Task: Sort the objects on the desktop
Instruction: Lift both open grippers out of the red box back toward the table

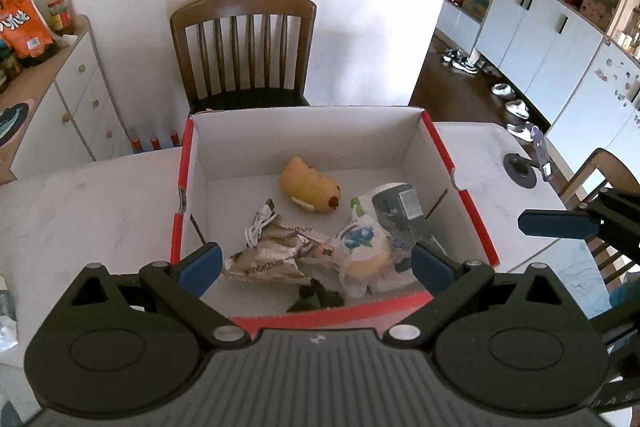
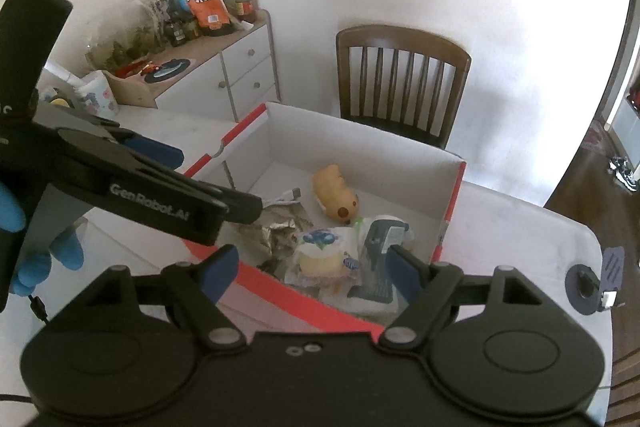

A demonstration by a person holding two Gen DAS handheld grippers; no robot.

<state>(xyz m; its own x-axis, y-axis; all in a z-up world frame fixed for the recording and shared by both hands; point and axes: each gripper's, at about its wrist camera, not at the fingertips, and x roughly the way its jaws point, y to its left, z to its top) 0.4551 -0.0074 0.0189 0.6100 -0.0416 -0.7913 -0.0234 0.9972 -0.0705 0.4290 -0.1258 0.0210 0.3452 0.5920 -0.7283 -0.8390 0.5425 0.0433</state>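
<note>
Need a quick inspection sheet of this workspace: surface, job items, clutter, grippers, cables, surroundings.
Surface: white marbled table, round grommet hole near its right edge.
Job's things: red-and-white box holds plush toy, foil packet, bagged cake, grey device.
Clutter: small dark object in the box's near corner, unidentifiable.
Grippers: left gripper open, empty, above the box; right gripper open, empty.
Cables: coiled white USB cable in the box.
Surroundings: wooden chair, sideboard with snack bags and jars, wall cabinets.
</note>
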